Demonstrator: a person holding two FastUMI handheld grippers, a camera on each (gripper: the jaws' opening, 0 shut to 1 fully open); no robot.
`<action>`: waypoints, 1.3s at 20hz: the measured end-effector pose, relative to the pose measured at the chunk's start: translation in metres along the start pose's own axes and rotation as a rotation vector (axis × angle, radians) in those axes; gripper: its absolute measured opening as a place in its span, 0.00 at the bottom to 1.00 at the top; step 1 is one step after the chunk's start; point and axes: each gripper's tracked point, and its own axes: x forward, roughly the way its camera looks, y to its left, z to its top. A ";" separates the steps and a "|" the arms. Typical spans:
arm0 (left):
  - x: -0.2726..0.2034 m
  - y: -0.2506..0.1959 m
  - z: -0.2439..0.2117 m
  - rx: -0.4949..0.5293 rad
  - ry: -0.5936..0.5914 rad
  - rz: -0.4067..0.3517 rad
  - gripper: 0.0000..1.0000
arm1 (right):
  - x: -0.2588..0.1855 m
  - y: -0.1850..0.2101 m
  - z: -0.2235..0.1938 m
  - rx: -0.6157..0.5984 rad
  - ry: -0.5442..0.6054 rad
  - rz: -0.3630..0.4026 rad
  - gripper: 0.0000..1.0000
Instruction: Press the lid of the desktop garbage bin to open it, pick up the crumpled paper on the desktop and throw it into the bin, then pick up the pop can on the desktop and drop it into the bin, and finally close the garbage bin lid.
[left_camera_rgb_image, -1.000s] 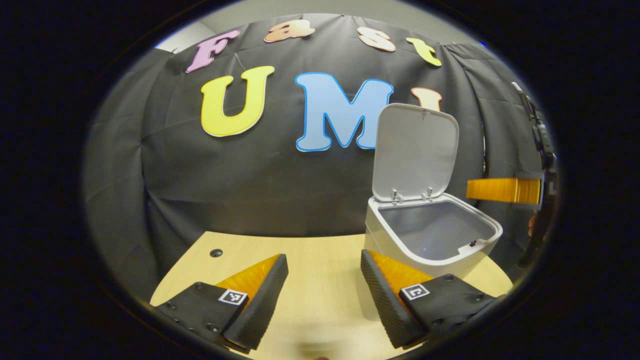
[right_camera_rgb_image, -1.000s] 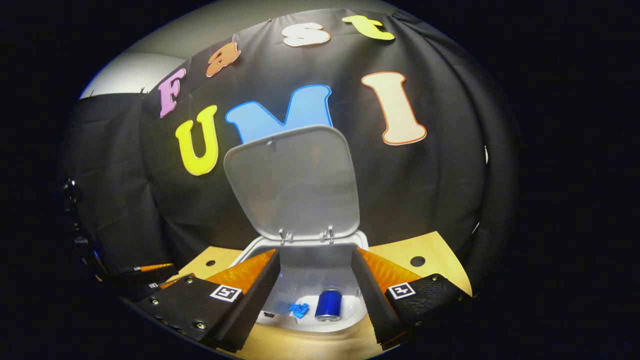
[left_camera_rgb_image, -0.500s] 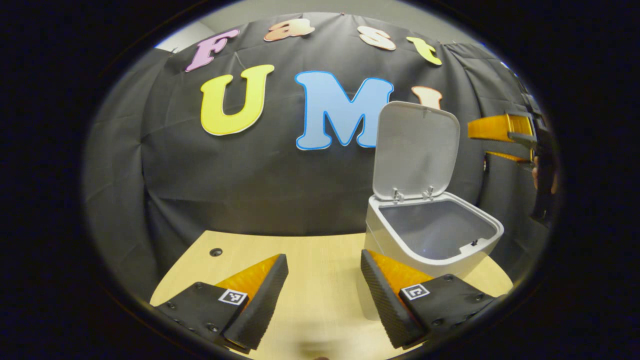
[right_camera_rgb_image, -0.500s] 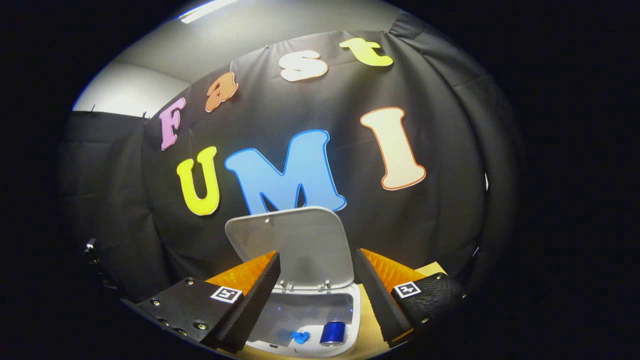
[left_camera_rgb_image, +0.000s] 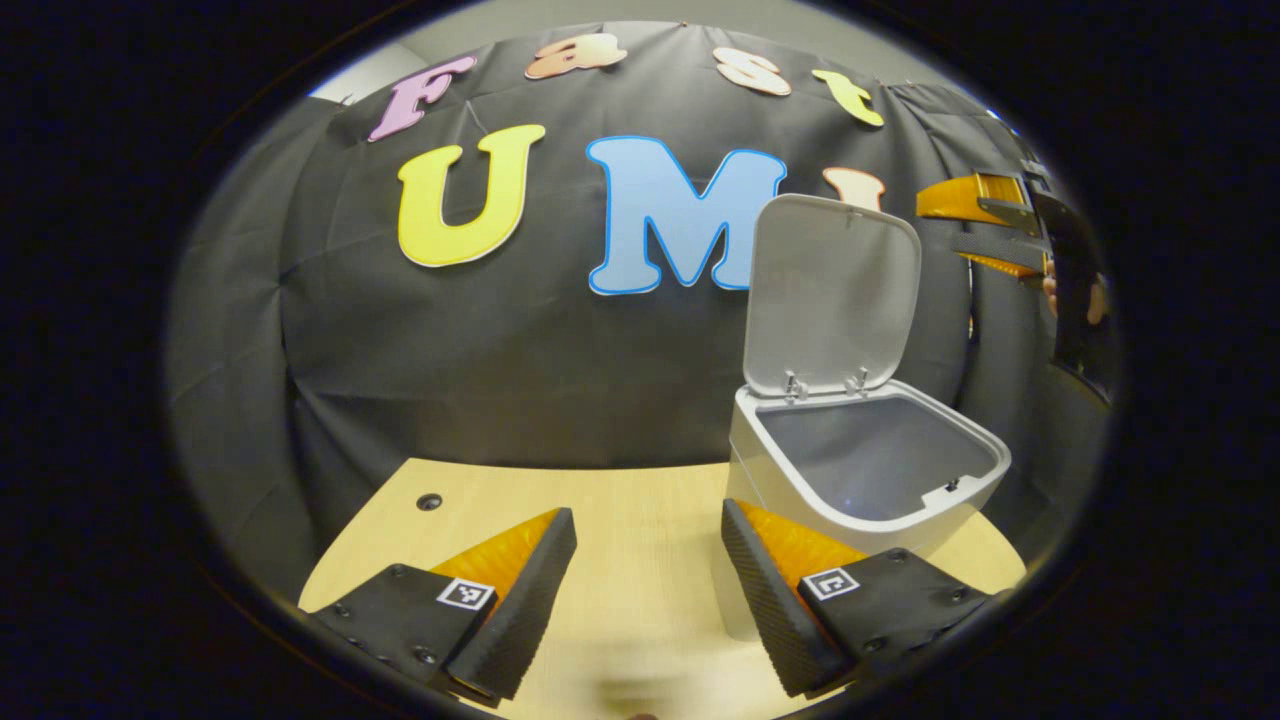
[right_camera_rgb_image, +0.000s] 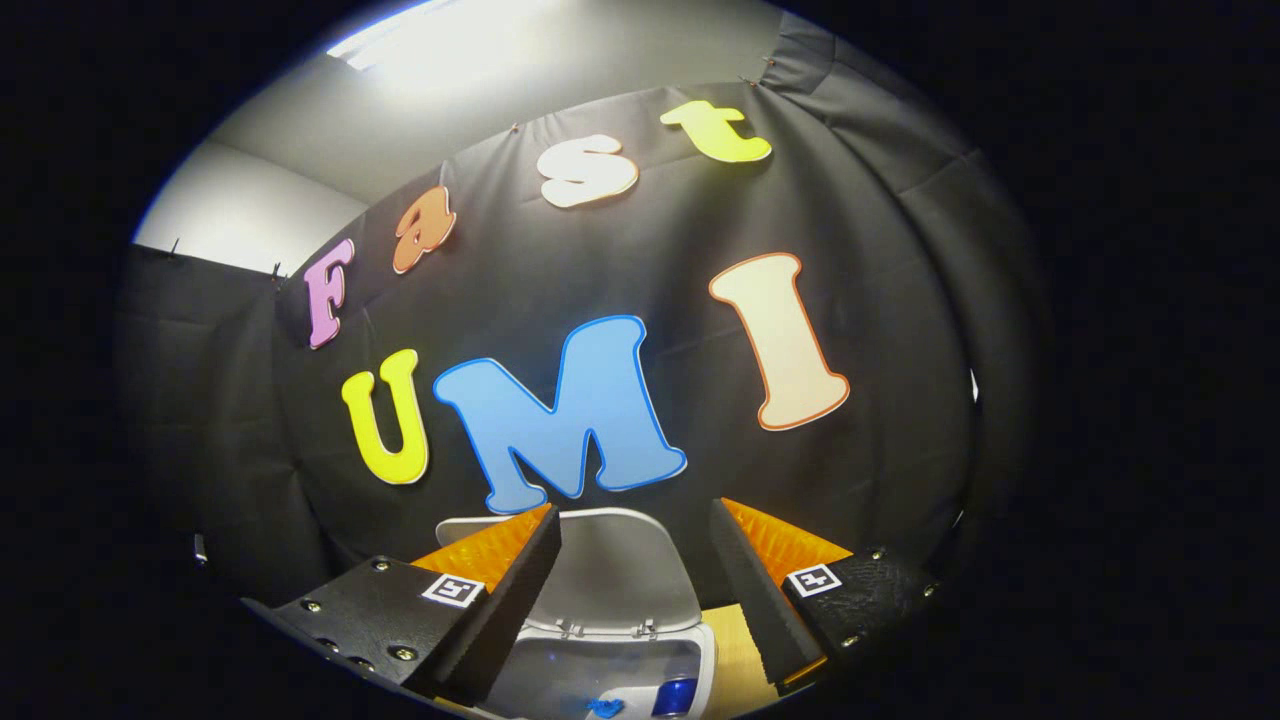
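Our left gripper (left_camera_rgb_image: 648, 590) hangs low over the wooden bench (left_camera_rgb_image: 640, 520), its fingers spread wide with nothing between them. Just ahead and to its right stands the white desktop garbage bin (left_camera_rgb_image: 860, 470), and one finger overlaps the bin's lower front corner in the left gripper view, though we cannot tell whether it touches. The bin's lid (left_camera_rgb_image: 830, 290) stands upright on its rear hinges, leaving the mouth open.

Our right gripper (right_camera_rgb_image: 632, 590) is up high, level with the lid's top edge; in the left gripper view we see it at the far right, beside the lid's upper corner, held by a hand (left_camera_rgb_image: 1075, 295). Its fingers are also wide apart and hold nothing. In the right gripper view the raised lid shows between them, with the open bin below it. At the bottom of the bin lie the blue crumpled paper (right_camera_rgb_image: 603, 707) and, just beside it, the blue pop can (right_camera_rgb_image: 676, 697), both cut off by the view's edge.
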 end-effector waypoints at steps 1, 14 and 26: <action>0.000 0.001 0.000 0.000 0.002 0.002 1.00 | 0.003 -0.002 0.003 0.012 -0.010 -0.004 0.94; 0.005 0.012 -0.005 0.005 0.017 0.031 1.00 | 0.042 -0.008 -0.004 0.085 -0.023 -0.036 0.94; 0.003 -0.008 -0.004 -0.019 0.012 -0.010 1.00 | -0.001 0.002 -0.016 -0.027 0.063 0.014 0.95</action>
